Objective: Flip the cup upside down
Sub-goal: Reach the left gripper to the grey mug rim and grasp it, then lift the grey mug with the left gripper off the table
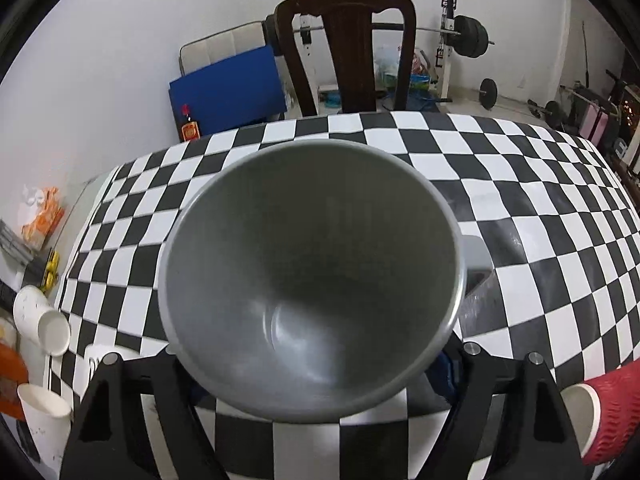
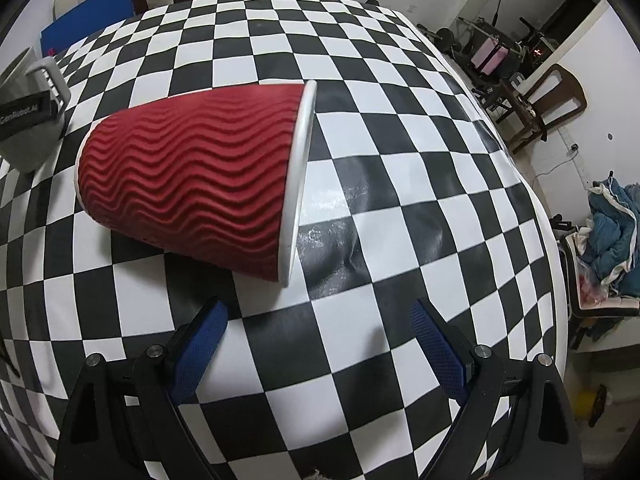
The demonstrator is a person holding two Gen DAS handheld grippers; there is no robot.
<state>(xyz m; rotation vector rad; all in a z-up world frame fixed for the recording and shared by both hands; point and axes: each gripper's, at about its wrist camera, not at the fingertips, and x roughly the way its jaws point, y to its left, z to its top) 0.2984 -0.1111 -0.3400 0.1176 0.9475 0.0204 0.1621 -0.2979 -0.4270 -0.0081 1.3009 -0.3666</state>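
Note:
My left gripper point(image 1: 316, 360) is shut on a grey mug point(image 1: 312, 280), held above the checkered table with its open mouth facing the camera and its handle point(image 1: 478, 254) to the right. The mug also shows at the left edge of the right wrist view point(image 2: 24, 120). A red ribbed paper cup point(image 2: 192, 180) lies on its side on the table, white rim to the right; it also shows in the left wrist view point(image 1: 612, 412). My right gripper point(image 2: 320, 344) is open and empty, just in front of the red cup.
The table has a black-and-white checkered cloth point(image 2: 400, 120). White paper cups point(image 1: 40, 320) lie and stand at the table's left edge. A dark wooden chair point(image 1: 348, 48) stands behind the table. Gym weights point(image 1: 468, 36) and clutter line the walls.

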